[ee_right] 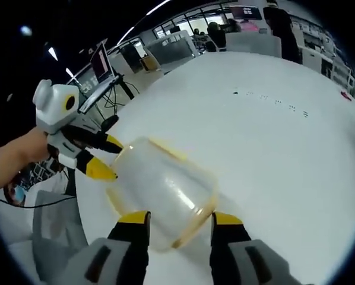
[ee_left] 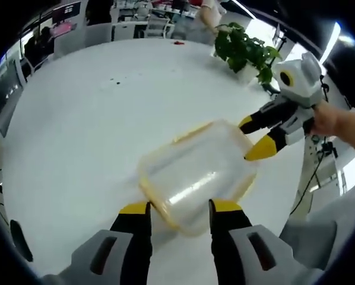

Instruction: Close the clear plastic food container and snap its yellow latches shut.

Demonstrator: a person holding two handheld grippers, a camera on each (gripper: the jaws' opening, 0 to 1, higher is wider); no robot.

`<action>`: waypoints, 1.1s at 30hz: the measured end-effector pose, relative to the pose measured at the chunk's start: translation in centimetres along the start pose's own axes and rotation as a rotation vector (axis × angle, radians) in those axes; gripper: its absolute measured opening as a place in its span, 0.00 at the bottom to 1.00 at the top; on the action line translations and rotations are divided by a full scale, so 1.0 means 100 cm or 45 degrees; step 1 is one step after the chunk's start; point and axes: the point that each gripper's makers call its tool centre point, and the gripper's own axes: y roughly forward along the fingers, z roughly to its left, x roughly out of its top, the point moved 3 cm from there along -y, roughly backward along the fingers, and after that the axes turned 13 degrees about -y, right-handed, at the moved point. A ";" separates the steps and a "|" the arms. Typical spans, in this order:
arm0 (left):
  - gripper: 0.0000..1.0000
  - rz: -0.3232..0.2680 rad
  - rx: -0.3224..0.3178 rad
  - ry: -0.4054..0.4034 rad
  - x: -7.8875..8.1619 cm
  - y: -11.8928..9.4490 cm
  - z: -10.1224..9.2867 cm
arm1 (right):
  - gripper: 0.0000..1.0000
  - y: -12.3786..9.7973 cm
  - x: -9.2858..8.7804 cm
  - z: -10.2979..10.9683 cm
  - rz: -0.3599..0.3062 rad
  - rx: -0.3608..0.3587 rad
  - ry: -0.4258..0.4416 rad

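The clear plastic food container (ee_left: 195, 172) sits on the white bench (ee_left: 76, 136), lid seemingly already on, with a gripper at each of two opposite sides so the yellow latches (ee_left: 151, 202) can be pressed. The left gripper (ee_left: 178, 208) has its jaws spread at one side; the right gripper (ee_left: 253, 138) likewise, empty, at the opposite side.
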 end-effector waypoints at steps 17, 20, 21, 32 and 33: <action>0.40 0.012 -0.047 0.202 0.001 -0.009 -0.002 | 0.43 -0.010 0.006 0.001 0.038 0.011 -0.164; 0.41 0.018 -0.056 0.237 0.004 -0.012 -0.002 | 0.44 -0.011 0.007 0.002 0.079 -0.005 -0.269; 0.41 0.015 -0.055 0.265 0.005 -0.013 -0.002 | 0.44 -0.010 0.008 0.003 0.083 -0.004 -0.289; 0.41 0.057 -0.062 0.425 0.011 -0.019 -0.007 | 0.42 -0.013 0.015 0.007 0.127 0.002 -0.461; 0.41 0.061 -0.066 0.435 0.011 -0.019 -0.008 | 0.42 -0.013 0.015 0.006 0.143 0.001 -0.486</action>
